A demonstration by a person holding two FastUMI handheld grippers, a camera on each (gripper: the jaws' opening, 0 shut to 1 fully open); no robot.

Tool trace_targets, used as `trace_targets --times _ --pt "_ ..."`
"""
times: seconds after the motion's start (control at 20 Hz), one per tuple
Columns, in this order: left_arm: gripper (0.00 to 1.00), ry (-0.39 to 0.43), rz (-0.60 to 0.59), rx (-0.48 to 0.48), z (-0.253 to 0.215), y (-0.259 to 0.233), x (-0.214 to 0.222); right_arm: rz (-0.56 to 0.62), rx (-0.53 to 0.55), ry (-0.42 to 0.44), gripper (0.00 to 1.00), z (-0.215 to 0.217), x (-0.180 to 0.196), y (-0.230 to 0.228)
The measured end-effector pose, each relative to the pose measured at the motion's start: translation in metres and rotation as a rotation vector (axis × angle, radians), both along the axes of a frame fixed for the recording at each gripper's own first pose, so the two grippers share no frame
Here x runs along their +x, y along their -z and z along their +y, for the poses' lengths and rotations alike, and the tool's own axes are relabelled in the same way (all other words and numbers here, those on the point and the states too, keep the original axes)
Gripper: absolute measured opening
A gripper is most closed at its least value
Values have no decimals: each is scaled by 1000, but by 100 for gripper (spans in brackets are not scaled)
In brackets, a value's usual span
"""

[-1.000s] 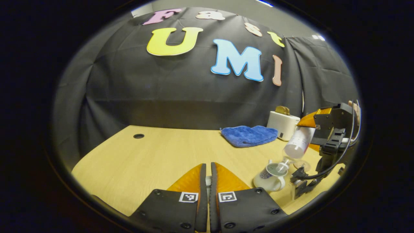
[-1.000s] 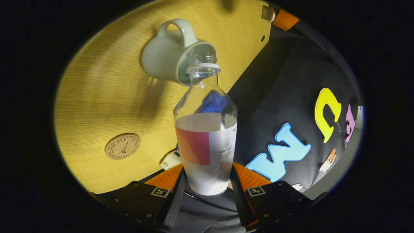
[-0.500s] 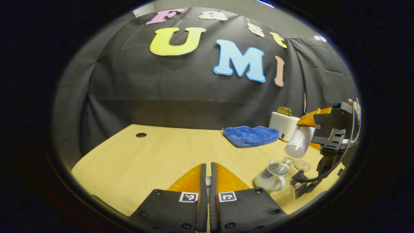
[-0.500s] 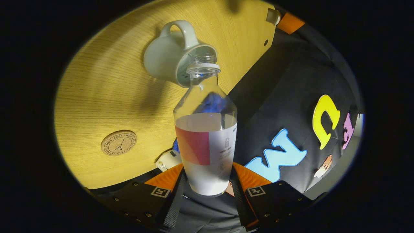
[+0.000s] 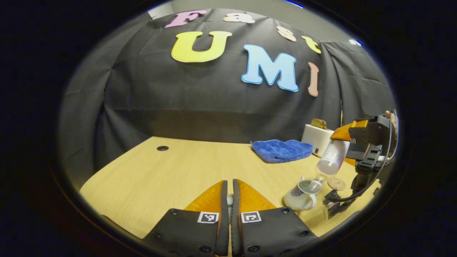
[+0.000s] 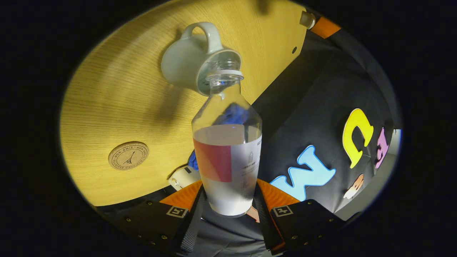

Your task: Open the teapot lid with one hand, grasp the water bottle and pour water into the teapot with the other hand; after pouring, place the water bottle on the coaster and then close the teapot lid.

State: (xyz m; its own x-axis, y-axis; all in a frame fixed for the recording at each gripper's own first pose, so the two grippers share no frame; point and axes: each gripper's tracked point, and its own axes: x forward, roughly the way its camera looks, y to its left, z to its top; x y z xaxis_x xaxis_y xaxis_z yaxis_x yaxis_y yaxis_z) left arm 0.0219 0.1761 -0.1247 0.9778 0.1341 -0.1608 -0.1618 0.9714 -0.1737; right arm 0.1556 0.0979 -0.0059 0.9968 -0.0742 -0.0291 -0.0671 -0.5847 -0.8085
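Observation:
A white teapot (image 5: 301, 198) stands lidless on the wooden table at the right of the left gripper view. My right gripper (image 6: 228, 189) is shut on a clear water bottle (image 6: 226, 150), about half full. The bottle (image 5: 330, 160) is tilted, its open mouth just over the teapot (image 6: 185, 60) opening. A round cork coaster (image 6: 128, 155) lies on the table beside the teapot, also seen as the coaster (image 5: 336, 184) behind it. My left gripper (image 5: 228, 184) hovers over the table to the left, shut on a small white piece, the teapot lid (image 6: 306, 19).
A blue cloth (image 5: 282, 150) lies at the back of the table (image 5: 160, 178). A white toaster (image 5: 317, 139) stands behind it by the wall. A cable hole (image 5: 162, 148) sits at the far left.
The bottle has tipped slightly back toward upright over the teapot. The left gripper has swung a little to the left, still shut.

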Motion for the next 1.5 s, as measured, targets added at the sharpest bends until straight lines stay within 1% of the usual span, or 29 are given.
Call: trace_targets --times 0.1,0.25,0.3,0.35,0.4,0.55,0.6,0.65,0.7,0.85,1.05,1.1,1.15,1.25,1.3,1.35,1.4,1.45,1.5 --pt "11 -25 4 0 0 -3 -2 3 26 -8 71 -2 2 1" --pt "11 -64 21 -2 -2 -6 -8 40 121 3 71 -13 7 13" --pt "9 -76 23 2 -4 -9 -8 51 163 3 71 -15 8 16" --pt "9 -90 28 9 -4 -11 -9 61 213 -2 71 -17 10 20" --pt "11 -105 36 16 -5 -12 -10 76 265 -3 71 -17 10 24" --pt "11 -151 52 10 -6 -22 -13 125 420 -12 71 -19 10 38" --pt "11 -166 57 9 -7 -24 -13 144 468 -7 72 -19 10 42" --pt "9 -181 60 7 -7 -27 -12 169 520 4 71 -21 9 49" --pt "11 -195 61 2 -8 -31 -11 194 579 16 72 -23 8 56" --pt "11 -223 64 5 -12 -40 -6 257 763 33 71 -30 5 68" --pt "11 -224 67 22 -29 -50 5 330 995 74 71 -44 4 82" --pt "8 -219 68 22 -36 -51 9 347 1053 80 72 -47 4 86" --pt "11 -212 68 21 -44 -53 13 358 1104 74 72 -49 4 88" --pt "11 -190 67 26 -61 -57 20 362 1172 73 72 -57 -1 91" --pt "8 -179 65 29 -69 -59 22 366 1205 70 72 -60 -4 93" --pt "8 -165 62 31 -78 -60 27 371 1246 65 72 -62 -8 95" --pt "11 -151 62 33 -86 -61 32 376 1291 65 72 -64 -10 99" --pt "11 -137 62 34 -94 -61 36 382 1342 68 72 -65 -13 102" --pt "9 -125 63 35 -100 -62 39 386 1398 80 72 -69 -16 104"
